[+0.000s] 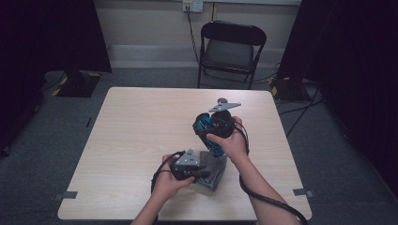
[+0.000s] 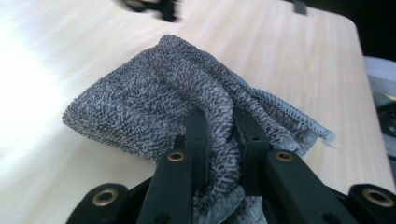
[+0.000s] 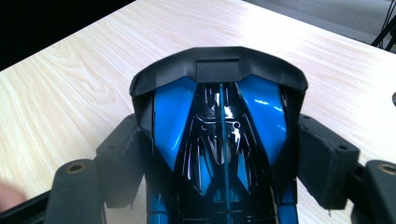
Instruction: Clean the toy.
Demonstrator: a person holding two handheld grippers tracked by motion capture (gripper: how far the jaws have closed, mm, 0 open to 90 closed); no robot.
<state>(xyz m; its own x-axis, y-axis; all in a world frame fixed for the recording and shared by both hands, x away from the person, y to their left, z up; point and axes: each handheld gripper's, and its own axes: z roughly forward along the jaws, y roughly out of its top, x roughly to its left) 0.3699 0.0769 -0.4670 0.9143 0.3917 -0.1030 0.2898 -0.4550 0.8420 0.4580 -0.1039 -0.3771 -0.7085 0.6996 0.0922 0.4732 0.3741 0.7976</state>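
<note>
Your left claw [image 1: 199, 174] sits low near the front edge of the tabletop [image 1: 141, 122], its jaws pinched together on a fold of the grey cloth [image 1: 213, 171]; in the left gripper view that cloth [image 2: 154, 107] is a speckled knit, bunched up between the two black jaws and spreading out ahead of them onto the pale wood, with a stitched hem along its right side; the rest of it lies on the tabletop, just beside your left hand [image 1: 171, 180]; a grey three-cornered plate rides on top of that claw in the high view.

Just to the right of the cloth and farther from you, your right hand [image 1: 232, 143] holds the right claw [image 1: 209, 133] raised above the tabletop; its jaws are clamped on the sides of a blue and black toy car [image 1: 210, 131], tilted downward toward the cloth; in the right gripper view the toy car [image 3: 219, 126] stands between the two padded jaws, glossy blue panels on either side of a black centre, a black spoiler-like bar across its far end, and the wood grain of the tabletop beyond it.

Farther back, past the tabletop's far edge, a black folding chair [image 1: 232, 49] stands against the wall.
</note>
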